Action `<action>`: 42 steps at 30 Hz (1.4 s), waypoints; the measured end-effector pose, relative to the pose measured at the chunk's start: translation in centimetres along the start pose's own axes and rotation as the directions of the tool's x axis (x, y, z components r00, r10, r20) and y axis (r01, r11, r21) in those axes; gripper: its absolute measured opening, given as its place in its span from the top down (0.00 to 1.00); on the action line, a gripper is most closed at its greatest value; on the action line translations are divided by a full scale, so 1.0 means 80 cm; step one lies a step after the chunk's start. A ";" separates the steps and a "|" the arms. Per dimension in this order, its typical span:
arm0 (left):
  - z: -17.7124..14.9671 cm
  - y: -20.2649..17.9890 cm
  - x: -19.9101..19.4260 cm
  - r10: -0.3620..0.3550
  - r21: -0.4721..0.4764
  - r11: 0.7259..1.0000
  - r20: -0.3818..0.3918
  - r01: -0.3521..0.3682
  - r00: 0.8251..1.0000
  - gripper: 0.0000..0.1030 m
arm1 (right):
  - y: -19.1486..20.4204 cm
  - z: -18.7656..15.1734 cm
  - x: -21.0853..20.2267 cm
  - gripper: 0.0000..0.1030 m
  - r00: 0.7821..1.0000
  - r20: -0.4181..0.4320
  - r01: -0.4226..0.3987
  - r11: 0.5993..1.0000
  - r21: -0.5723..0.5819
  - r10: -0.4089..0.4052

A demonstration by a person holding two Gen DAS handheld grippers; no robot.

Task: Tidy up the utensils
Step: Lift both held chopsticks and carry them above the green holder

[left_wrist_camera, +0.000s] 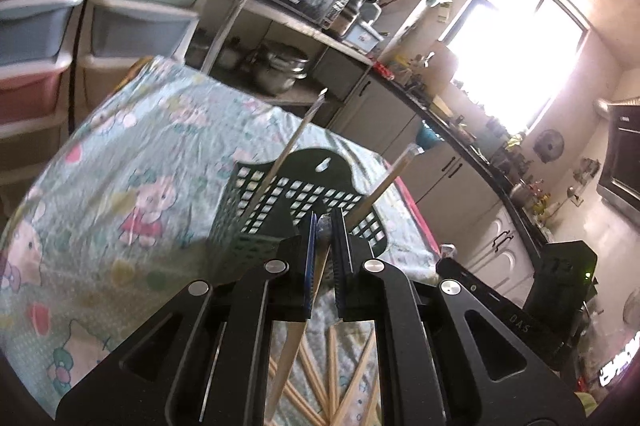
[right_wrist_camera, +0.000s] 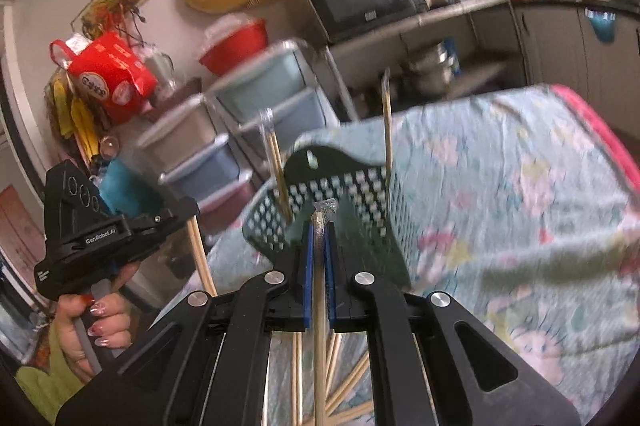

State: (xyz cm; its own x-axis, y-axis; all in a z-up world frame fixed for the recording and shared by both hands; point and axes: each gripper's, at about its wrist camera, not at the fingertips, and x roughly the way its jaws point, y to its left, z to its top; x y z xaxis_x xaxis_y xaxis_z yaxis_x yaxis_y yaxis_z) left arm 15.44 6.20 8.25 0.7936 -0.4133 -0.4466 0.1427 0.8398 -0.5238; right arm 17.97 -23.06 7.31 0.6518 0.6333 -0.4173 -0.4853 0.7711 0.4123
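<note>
Left tool (left_wrist_camera: 325,226) clamping a chopstick (left_wrist_camera: 298,338), right tool (right_wrist_camera: 319,226) likewise — green basket (left_wrist_camera: 256,226) ahead

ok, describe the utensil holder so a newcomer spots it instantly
Start at the table under the cartoon-print cloth. On it stands the dark green perforated basket, tall back with a hanging hole. Unlike the chopsticks lying loose on the cloth, two chopsticks stand upright in it.

- A surface (left_wrist_camera: 120,162) draped in a pale green cartoon-print cloth (right_wrist_camera: 500,162) with a pink edge is carrying everything.
- A dark green perforated basket (left_wrist_camera: 256,226) is standing upright on the cloth, with two wrapped chopsticks (left_wrist_camera: 296,138) leaning out of it.
- Loose wooden chopsticks (left_wrist_camera: 332,366) are lying fanned out on the cloth at the near edge, below the basket.
</note>
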 end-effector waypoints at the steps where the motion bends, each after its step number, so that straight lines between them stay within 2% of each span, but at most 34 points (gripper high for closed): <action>1: 0.003 -0.005 -0.001 -0.005 0.009 1.000 0.004 0.005 1.000 0.96 | 0.001 0.003 -0.002 0.95 1.000 0.016 0.003 1.000 -0.013 -0.003; 10: 0.026 -0.049 -0.006 -0.063 0.086 0.995 0.035 0.060 0.997 0.96 | 0.020 0.027 -0.014 0.95 0.987 0.160 0.045 0.990 -0.133 -0.024; 18: 0.048 -0.082 -0.005 -0.091 0.146 0.986 0.064 0.081 0.994 0.96 | 0.026 0.054 -0.014 0.95 0.971 0.238 0.060 0.984 -0.168 -0.019; 22: 0.059 -0.091 -0.002 -0.091 0.165 0.983 0.080 0.076 0.993 0.96 | 0.028 0.070 -0.009 0.95 0.962 0.272 0.075 0.981 -0.179 -0.024; 31: 0.094 -0.101 0.008 -0.052 0.199 0.980 0.140 0.023 0.989 0.96 | 0.036 0.105 0.008 0.95 0.927 0.373 0.129 0.967 -0.219 -0.040; 42: 0.134 -0.112 0.012 -0.028 0.227 0.973 0.243 -0.029 0.970 0.96 | 0.034 0.134 0.040 0.95 0.892 0.451 0.137 0.967 -0.213 -0.027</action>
State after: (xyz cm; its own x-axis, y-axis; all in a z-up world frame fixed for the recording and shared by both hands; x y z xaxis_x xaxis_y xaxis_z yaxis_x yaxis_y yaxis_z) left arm 21.25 2.02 20.29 0.9094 -0.3383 -0.2419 0.2501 0.9096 -0.3317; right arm 24.99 -19.61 15.81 0.8576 0.5140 -0.0180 -0.5041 0.8470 0.1688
